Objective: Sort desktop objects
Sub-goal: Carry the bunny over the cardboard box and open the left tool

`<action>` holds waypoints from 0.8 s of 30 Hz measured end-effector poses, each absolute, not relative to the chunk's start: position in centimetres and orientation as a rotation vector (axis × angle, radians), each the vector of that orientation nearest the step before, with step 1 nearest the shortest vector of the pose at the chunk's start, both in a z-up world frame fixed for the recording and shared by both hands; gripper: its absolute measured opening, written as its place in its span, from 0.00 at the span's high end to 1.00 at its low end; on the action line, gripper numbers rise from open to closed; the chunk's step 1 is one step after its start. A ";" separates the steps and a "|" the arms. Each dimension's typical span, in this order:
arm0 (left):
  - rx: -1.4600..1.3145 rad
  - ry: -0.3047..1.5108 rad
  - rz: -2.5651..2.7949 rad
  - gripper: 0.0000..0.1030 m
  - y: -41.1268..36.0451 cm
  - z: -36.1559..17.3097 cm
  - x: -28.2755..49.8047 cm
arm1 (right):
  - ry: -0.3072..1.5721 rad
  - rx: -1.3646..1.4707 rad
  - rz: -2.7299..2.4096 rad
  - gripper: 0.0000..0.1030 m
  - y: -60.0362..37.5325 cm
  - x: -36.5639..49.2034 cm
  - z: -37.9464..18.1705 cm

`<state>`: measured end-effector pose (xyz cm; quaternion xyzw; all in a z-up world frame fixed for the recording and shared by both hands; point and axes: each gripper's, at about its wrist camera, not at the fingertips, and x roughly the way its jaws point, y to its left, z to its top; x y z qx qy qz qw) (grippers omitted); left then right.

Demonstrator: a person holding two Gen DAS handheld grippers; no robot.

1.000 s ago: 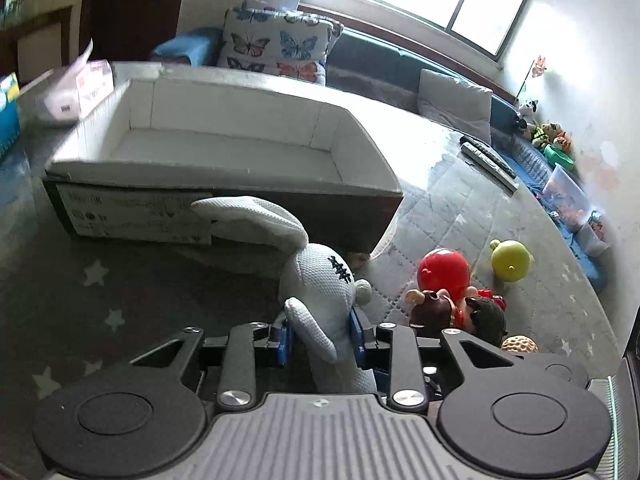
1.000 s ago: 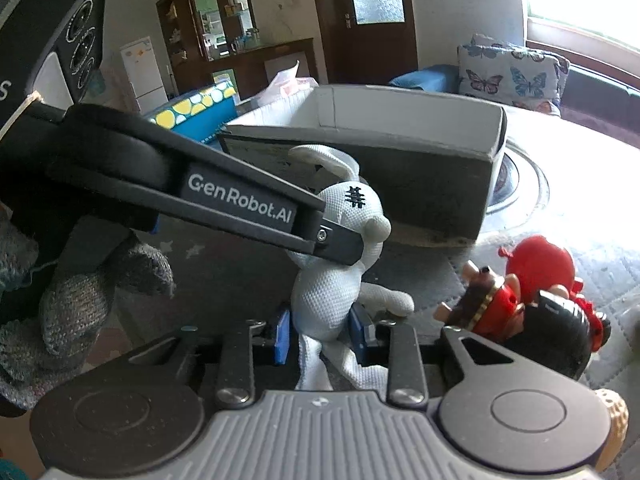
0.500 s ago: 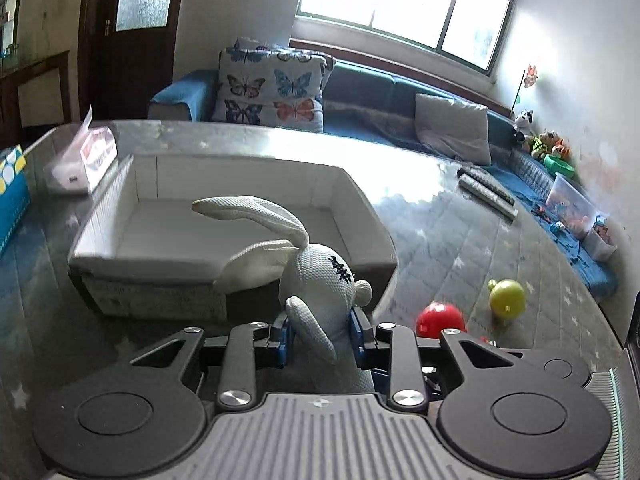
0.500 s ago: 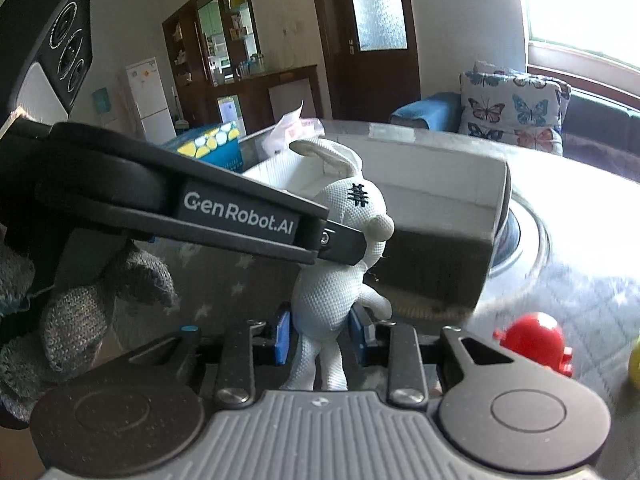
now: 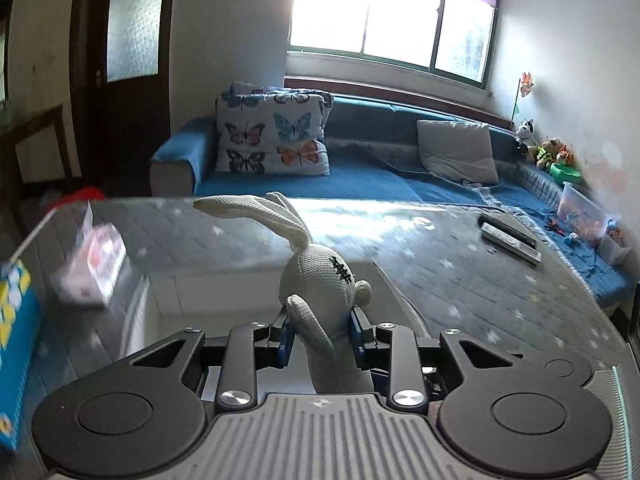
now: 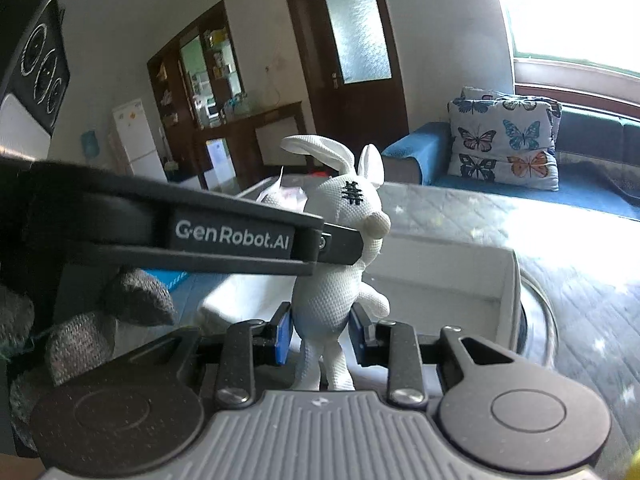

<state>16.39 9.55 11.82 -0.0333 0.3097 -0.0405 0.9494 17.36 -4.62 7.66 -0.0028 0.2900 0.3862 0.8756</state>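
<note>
A white knitted rabbit [image 5: 320, 286] with long ears and a black stitched mark is held in the air by both grippers. My left gripper [image 5: 322, 332] is shut on its neck and upper body. My right gripper [image 6: 322, 334] is shut on the lower torso of the rabbit [image 6: 340, 280], whose legs hang behind the pads. In the right wrist view the left gripper [image 6: 346, 246] reaches in from the left to the rabbit's neck. An open white box [image 6: 460, 292] lies on the table just beneath and beyond the rabbit; its inner wall [image 5: 208, 294] also shows in the left wrist view.
A tissue pack [image 5: 94, 264] and a blue and yellow carton [image 5: 12, 340] stand left of the box. Two remotes [image 5: 508, 234] lie far right on the quilted table [image 5: 460, 272]. A grey-gloved hand [image 6: 80, 332] holds the left gripper. A blue sofa [image 5: 380, 176] lies behind.
Both grippers have risen with the rabbit, away from the table. The box has dropped lower in both views, and the red and yellow toys have left the frames.
</note>
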 end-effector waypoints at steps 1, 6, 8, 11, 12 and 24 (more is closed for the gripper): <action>-0.057 0.629 -0.084 0.70 9.8 12.0 17.1 | 0.609 0.007 0.806 0.72 -4.3 18.2 7.8; -0.064 0.640 -0.082 0.70 11.1 11.4 19.8 | 0.634 0.008 0.788 0.68 -3.5 20.9 7.6; -0.104 0.664 -0.069 0.70 11.9 10.4 20.7 | 0.655 0.003 0.782 0.67 -3.3 21.7 6.9; -0.169 0.714 -0.039 0.70 13.2 8.7 21.7 | 0.688 0.000 0.778 0.67 -3.0 22.4 5.8; -0.190 0.730 -0.024 0.70 13.6 8.2 21.8 | 0.699 -0.001 0.781 0.67 -2.9 22.5 5.4; -0.278 0.919 0.137 0.70 18.3 3.1 23.9 | 0.752 -0.021 0.764 0.67 -1.6 22.4 3.2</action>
